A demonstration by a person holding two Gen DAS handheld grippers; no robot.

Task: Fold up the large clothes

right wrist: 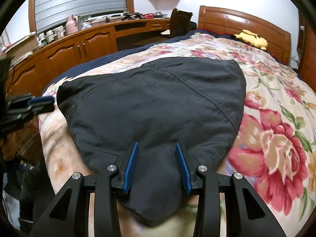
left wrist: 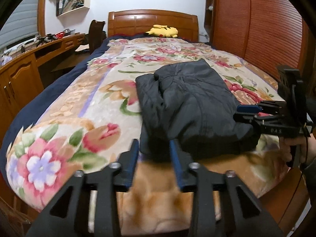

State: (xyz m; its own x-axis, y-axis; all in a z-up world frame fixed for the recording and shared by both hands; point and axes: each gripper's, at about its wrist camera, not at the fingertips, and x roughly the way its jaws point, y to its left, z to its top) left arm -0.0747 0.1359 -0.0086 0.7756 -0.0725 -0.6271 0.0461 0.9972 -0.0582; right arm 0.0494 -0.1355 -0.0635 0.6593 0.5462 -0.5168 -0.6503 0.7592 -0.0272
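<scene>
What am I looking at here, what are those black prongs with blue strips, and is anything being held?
They are two hand-held grippers, each worked by a person, with a camera looking along its blue pads. One picture is from the left gripper, the other from the right gripper.

On the floral blanket lies a folded dark jacket; a yellow plush toy sits by the headboard.

The left jaws stand open and empty at the jacket's edge. The right jaws straddle a fold of jacket; whether they pinch it is unclear.
</scene>
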